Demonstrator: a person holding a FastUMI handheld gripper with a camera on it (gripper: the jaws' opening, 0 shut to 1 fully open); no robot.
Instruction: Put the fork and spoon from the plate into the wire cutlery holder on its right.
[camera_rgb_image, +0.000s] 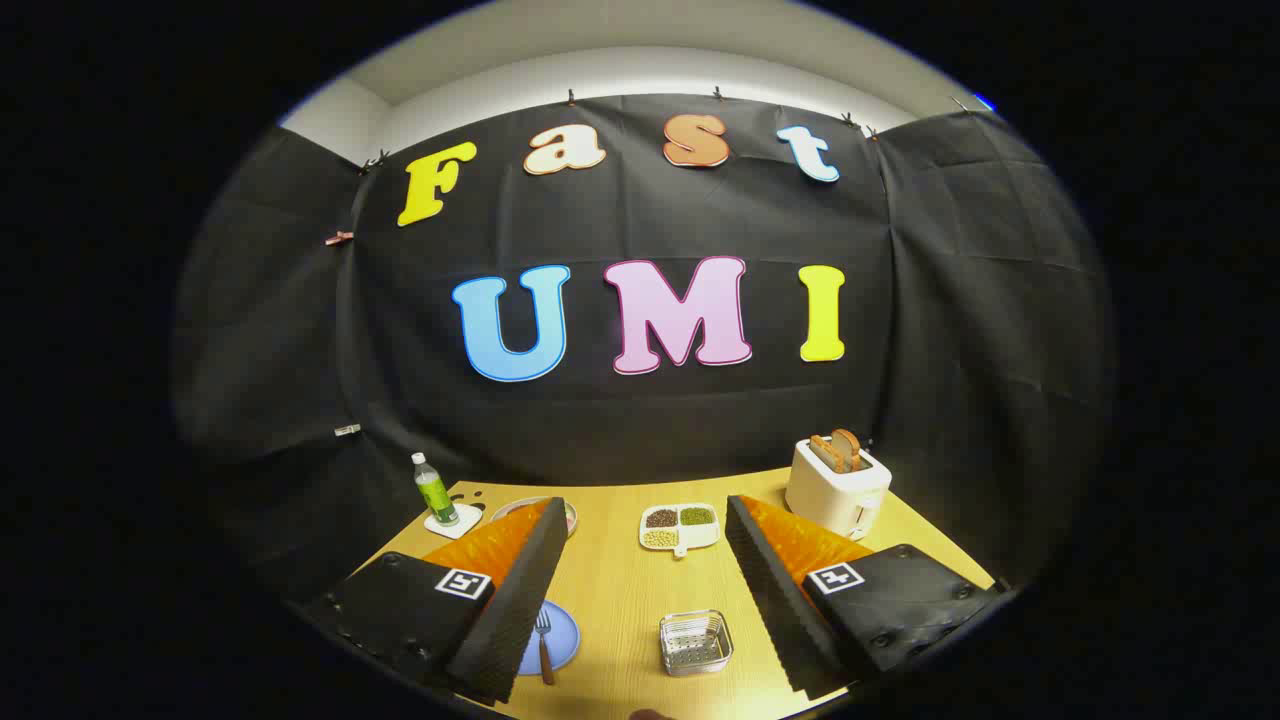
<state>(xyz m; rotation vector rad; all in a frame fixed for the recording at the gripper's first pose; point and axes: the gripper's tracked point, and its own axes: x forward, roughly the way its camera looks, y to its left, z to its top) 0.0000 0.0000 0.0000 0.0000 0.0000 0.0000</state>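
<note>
At the far left, about ten o'clock from our gripper (640, 590), we see a green bottle (434, 490) standing upright on a white coaster (452, 522) near the back edge of the wooden table (610, 590). Just right of it a round dish (568, 513) peeks out from behind the left finger. Down at about eight o'clock lies the blue plate (560, 640), partly hidden by that same finger, with the fork (543, 640) lying on it, tines pointing away from us; we cannot make out the spoon. Our fingers are spread wide apart, holding nothing. Between them, at six o'clock and close to us, sits the wire cutlery holder (696, 642), right of the plate and apart from it. Farther ahead at twelve o'clock is a white divided dish (680, 527) of beans and grains. At two o'clock, beyond the right finger, stands a white toaster (838, 488) with toast in its slots.
</note>
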